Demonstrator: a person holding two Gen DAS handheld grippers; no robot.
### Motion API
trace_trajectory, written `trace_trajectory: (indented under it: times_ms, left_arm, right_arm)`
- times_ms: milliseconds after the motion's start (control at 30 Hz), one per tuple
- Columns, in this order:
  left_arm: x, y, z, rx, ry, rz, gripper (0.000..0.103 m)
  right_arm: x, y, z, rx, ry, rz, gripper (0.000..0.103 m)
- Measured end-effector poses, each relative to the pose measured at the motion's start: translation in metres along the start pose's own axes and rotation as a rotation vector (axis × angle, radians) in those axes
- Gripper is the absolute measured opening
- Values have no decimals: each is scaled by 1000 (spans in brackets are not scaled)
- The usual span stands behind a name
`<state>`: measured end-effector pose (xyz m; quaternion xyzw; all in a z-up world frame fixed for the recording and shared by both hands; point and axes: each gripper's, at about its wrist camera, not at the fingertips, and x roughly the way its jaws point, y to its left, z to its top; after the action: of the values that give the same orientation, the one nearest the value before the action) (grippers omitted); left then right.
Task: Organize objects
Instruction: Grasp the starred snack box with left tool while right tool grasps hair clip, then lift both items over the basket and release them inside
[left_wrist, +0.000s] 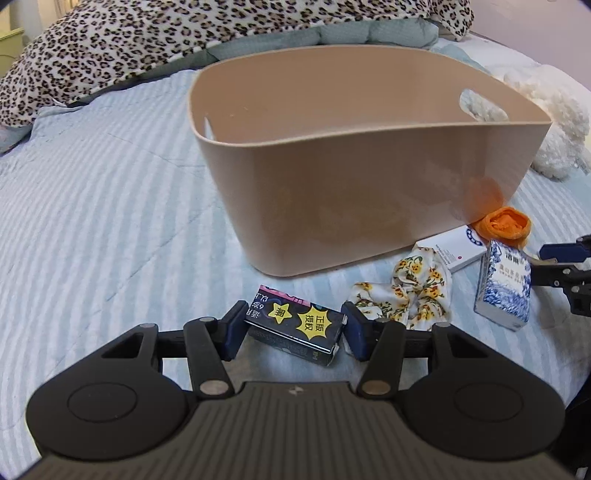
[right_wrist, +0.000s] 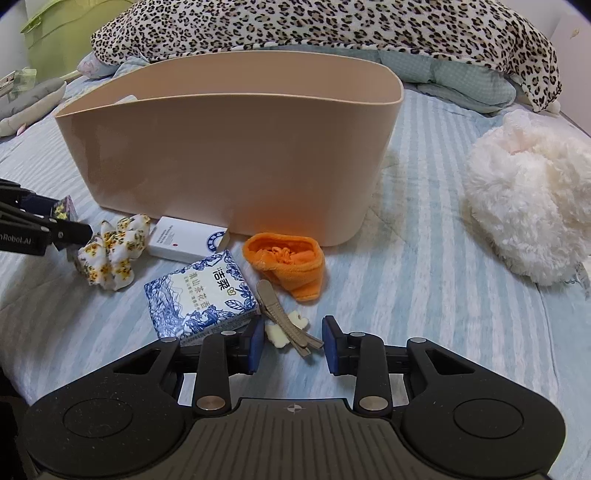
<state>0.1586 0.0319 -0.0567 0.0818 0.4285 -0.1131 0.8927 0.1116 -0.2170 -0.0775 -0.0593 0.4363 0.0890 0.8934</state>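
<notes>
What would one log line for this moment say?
left tool: around black box | right tool: open over hair clip | beige bin: nothing visible inside

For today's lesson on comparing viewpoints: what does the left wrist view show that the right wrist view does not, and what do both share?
Only the left wrist view shows the black box clearly, lying between the open fingers of the left gripper, and the bin's handle cutout.

Only the right wrist view shows the hair clip between the open fingers of the right gripper, and a green container.

Both share the beige bin, floral scrunchie, white box, tissue pack and orange cloth.
</notes>
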Motion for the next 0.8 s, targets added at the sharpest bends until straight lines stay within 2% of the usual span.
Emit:
trace_trajectory:
  times_ms: [400, 600, 800]
  left_arm:
    - [-47, 3, 2, -34, -72, -4, 56]
    - [-80, 7, 9, -36, -133, -2, 56]
    - [-106, 4, 23, -17, -206, 9, 56]
  right_arm:
    - [-40, -8, -7, 54, -64, -33, 31]
    - [-77, -13, -3, 78, -151, -48, 31]
    - [-106, -14, 16, 83, -250, -55, 31]
